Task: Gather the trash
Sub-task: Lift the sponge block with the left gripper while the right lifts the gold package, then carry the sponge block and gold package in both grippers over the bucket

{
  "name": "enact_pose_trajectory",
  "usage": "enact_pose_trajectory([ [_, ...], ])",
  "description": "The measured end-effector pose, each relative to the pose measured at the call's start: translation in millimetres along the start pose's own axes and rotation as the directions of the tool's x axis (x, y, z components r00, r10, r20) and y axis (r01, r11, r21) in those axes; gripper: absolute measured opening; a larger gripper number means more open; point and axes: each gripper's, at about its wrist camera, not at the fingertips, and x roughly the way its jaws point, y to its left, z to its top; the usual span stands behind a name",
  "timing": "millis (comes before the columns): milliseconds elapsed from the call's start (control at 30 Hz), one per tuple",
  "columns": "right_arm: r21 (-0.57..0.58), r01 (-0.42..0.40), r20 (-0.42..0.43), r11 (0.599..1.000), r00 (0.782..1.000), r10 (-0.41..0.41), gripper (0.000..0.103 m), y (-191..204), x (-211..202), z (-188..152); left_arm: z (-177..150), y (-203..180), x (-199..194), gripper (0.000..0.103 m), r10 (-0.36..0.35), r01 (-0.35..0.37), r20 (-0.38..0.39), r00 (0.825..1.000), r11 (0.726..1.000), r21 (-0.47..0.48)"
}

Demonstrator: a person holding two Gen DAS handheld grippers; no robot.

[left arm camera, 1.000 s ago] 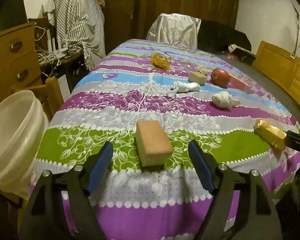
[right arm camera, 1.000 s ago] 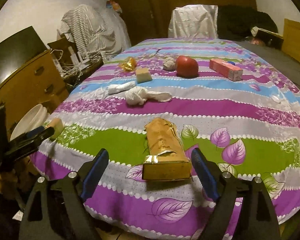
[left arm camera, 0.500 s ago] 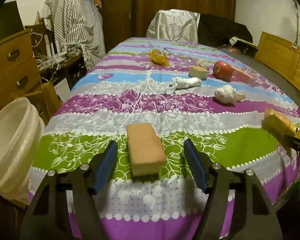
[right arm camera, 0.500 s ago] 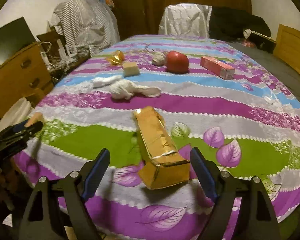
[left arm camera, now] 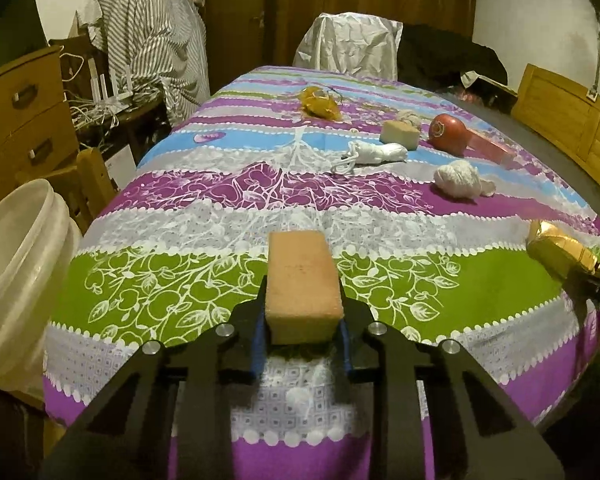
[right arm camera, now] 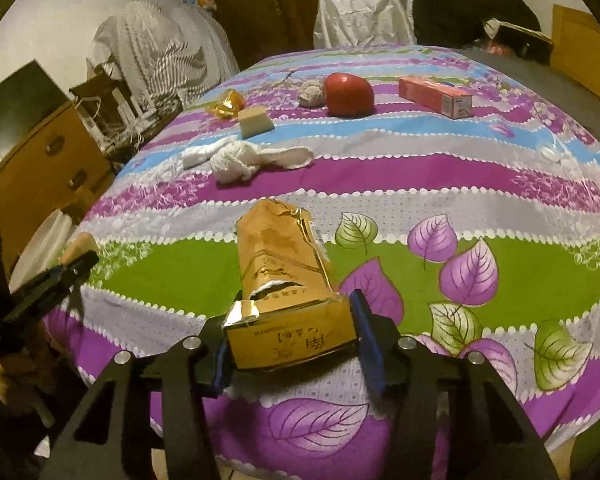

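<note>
An orange sponge (left arm camera: 302, 284) lies on the flowered tablecloth (left arm camera: 180, 280) near its front edge. My left gripper (left arm camera: 302, 320) is closing on it, and both blue pads press its sides. In the right wrist view a torn gold carton (right arm camera: 288, 292) lies lengthwise between the fingers of my right gripper (right arm camera: 294, 340), which is closing too, its pads against the carton's near end. The gold carton (left arm camera: 560, 252) also shows at the right edge of the left wrist view. The left gripper (right arm camera: 72, 264) with the sponge appears at the far left of the right wrist view.
A white bucket (left arm camera: 16, 264) stands left of the table. Farther back lie a crumpled white cloth (right arm camera: 240, 164), a small pale sponge (right arm camera: 256, 120), a gold wrapper (right arm camera: 226, 106), a red round fruit (right arm camera: 348, 94) and a pink box (right arm camera: 436, 96). Drawers (left arm camera: 16, 120) stand at the left.
Both grippers went from wide open to closed around their items. The left one slid forward over the sponge. The right one dropped onto the gold carton, which shifted slightly.
</note>
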Motion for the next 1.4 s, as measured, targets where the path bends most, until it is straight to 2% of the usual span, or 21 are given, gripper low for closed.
enact_pose_trajectory([
  [233, 0.000, -0.071, 0.038, 0.997, 0.997, 0.071, 0.052, 21, -13, 5, 8, -5, -21, 0.025, 0.017, -0.016, 0.048, 0.999, 1.000, -0.020],
  [400, -0.017, -0.128, 0.019, 0.992, 0.992, 0.128, 0.052, 40, -15, 3, 14, -9, -44, 0.025, 0.018, -0.016, 0.097, 0.995, 1.000, -0.019],
  [867, -0.049, -0.200, -0.037, 0.979, 0.979, 0.198, 0.052, 74, -4, -1, 13, 0, -54, 0.025, 0.032, -0.029, 0.080, 0.996, 0.999, -0.042],
  [1033, -0.041, -0.247, -0.064, 0.968, 0.968, 0.244, 0.052, 87, 4, 6, 17, 11, -58, 0.025, 0.083, -0.078, 0.077, 0.994, 0.995, -0.059],
  [1200, -0.088, -0.280, -0.076, 0.956, 0.959, 0.274, 0.052, 118, 13, 19, 20, 31, -60, 0.025, 0.132, -0.126, 0.060, 0.989, 0.987, -0.099],
  [1400, -0.165, -0.338, -0.073, 0.927, 0.941, 0.330, 0.052, 181, 25, 55, 32, 70, -76, 0.025, 0.243, -0.232, 0.078, 0.967, 0.964, -0.133],
])
